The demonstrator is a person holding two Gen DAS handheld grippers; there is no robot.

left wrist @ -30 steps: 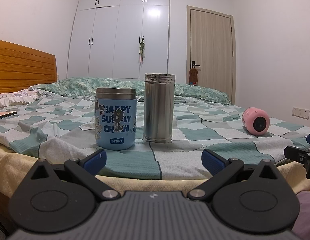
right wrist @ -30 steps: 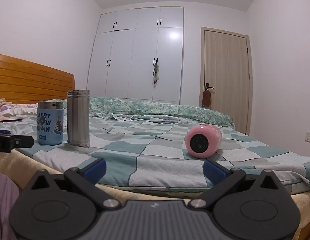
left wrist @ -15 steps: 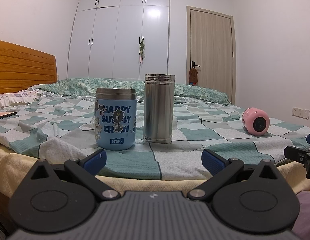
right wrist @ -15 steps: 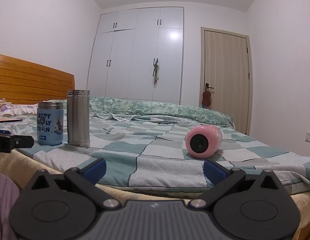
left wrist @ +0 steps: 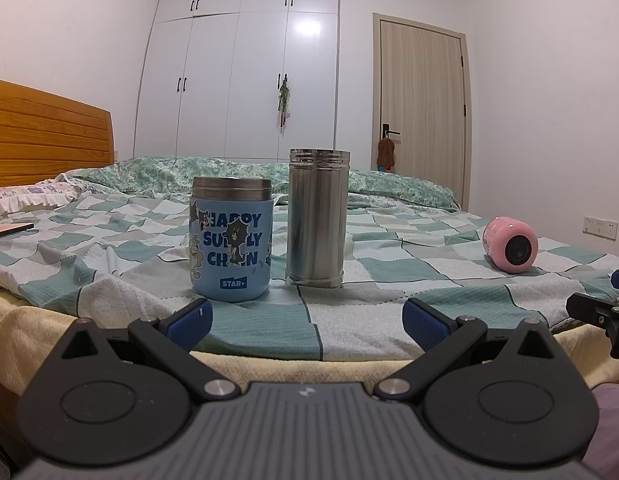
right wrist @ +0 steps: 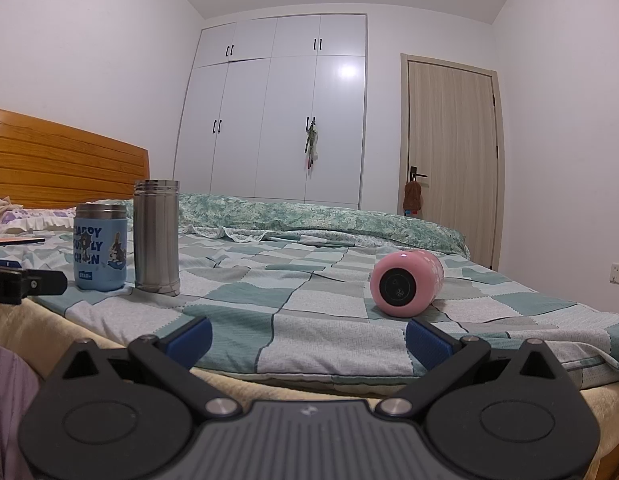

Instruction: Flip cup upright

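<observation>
A pink cup [right wrist: 406,283] lies on its side on the checked bedspread [right wrist: 293,300], its dark round base facing me; it also shows far right in the left wrist view [left wrist: 511,249]. My right gripper [right wrist: 307,338] is open and empty, just short of the bed's near edge, with the pink cup a little beyond its right finger. My left gripper [left wrist: 305,322] is open and empty, at the bed edge before two upright cups: a blue printed cup [left wrist: 230,239] and a taller steel cup [left wrist: 317,218].
The blue cup [right wrist: 100,247] and steel cup [right wrist: 156,232] stand at the left in the right wrist view. A wooden headboard [right wrist: 61,164] is at the left, a white wardrobe [right wrist: 285,112] and a door [right wrist: 453,160] behind. Each gripper's tip shows at the other view's edge.
</observation>
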